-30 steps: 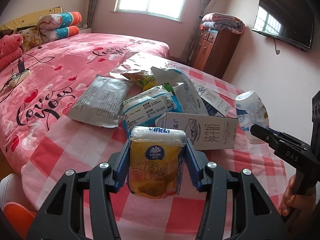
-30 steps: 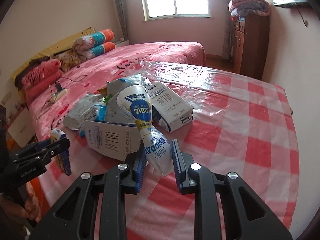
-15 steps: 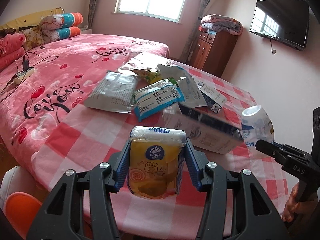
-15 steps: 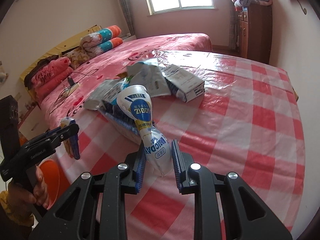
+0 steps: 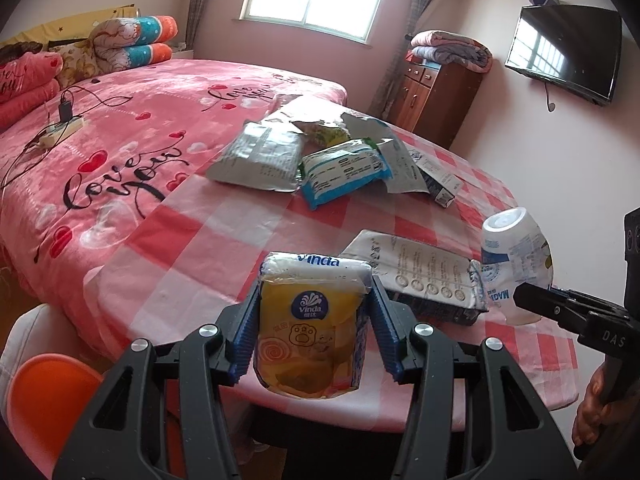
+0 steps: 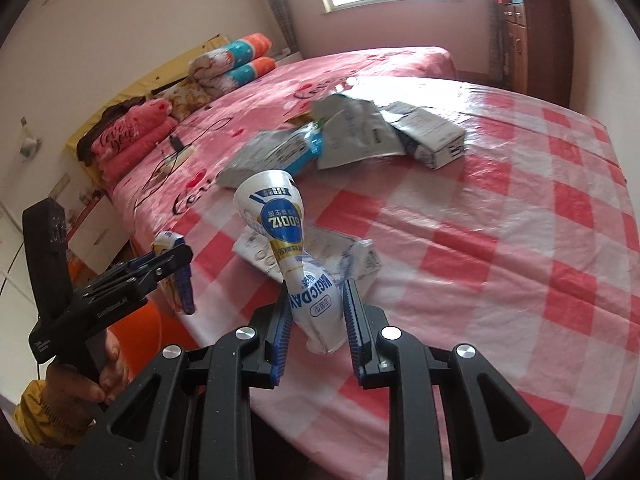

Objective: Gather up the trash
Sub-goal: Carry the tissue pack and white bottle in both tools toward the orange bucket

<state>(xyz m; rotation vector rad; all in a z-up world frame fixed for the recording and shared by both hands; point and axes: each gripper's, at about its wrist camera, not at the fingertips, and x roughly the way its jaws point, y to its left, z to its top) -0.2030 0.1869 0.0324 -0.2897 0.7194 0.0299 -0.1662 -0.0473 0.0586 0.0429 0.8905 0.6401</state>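
My left gripper (image 5: 311,332) is shut on a yellow Vinda tissue pack (image 5: 310,326), held above the near edge of the round table (image 5: 224,236). My right gripper (image 6: 316,320) is shut on a crushed white and blue bottle (image 6: 288,240), which also shows at the right of the left wrist view (image 5: 514,256). A flattened milk carton (image 5: 420,276) lies on the checked cloth just beyond both grippers. Farther back lies a heap of trash: a silver wrapper (image 5: 258,158), a blue and white pack (image 5: 344,170) and another carton (image 5: 438,178).
An orange bin (image 5: 48,404) stands on the floor at the lower left, below the table's edge. A pink bed (image 5: 132,136) with a power strip (image 5: 60,132) lies behind the table. A wooden cabinet (image 5: 436,100) and a wall television (image 5: 564,52) are at the right.
Both grippers have drawn back toward the table's near edge with their loads, so the trash heap looks farther away. The flattened carton has slid nearer and now lies flat just ahead of them.
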